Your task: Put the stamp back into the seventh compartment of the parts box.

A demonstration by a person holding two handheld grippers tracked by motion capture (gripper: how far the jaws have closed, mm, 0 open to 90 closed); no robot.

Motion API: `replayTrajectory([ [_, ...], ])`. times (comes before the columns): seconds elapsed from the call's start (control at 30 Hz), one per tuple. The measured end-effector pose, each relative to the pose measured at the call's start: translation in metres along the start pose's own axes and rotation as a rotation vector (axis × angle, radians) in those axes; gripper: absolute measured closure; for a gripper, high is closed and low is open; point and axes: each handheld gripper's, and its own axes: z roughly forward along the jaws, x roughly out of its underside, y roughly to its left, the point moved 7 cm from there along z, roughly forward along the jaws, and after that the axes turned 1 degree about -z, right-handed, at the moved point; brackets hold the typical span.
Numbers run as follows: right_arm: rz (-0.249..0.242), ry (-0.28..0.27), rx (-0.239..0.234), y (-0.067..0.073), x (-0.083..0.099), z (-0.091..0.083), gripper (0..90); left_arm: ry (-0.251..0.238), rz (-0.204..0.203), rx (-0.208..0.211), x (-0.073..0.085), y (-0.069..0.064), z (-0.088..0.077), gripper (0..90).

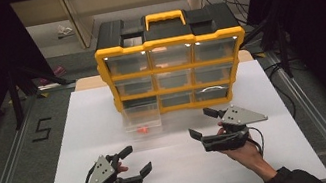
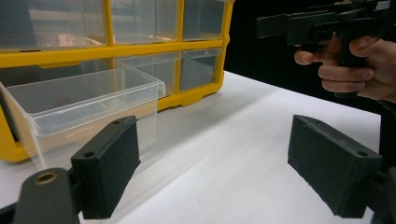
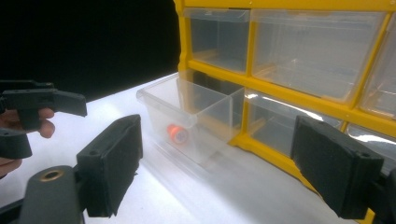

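Note:
A yellow and black organiser cabinet (image 1: 169, 45) with clear drawers stands at the back of the white tabletop (image 1: 186, 178). Its bottom-left drawer (image 1: 143, 120) is pulled out toward me, with a small orange object (image 1: 143, 130) inside. My left gripper (image 1: 138, 159) is open near the front left, with nothing between its pads. My right gripper (image 1: 199, 121) is open to the right of the drawer, also with nothing between its pads. The left gripper view looks past my left gripper (image 2: 219, 158) to the drawer (image 2: 84, 107). Beyond my right gripper (image 3: 217, 163) lie the drawer (image 3: 187, 112) and orange object (image 3: 176, 133).
The cabinet carries a yellow handle (image 1: 164, 18) on top. A "5" mark (image 1: 41, 129) is on the grey floor left of the table, beside a metal rail (image 1: 7, 169). Dark stand legs (image 1: 15, 97) rise at the left. Cables trail from both grippers.

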Motion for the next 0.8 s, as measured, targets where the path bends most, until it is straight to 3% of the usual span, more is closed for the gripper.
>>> replayTrajectory([
  [0.8,0.016,-0.007,0.014,-0.002,0.017,-0.02,14.8,0.003,0.001,0.003,0.0,-0.001,0.0,16.2],
])
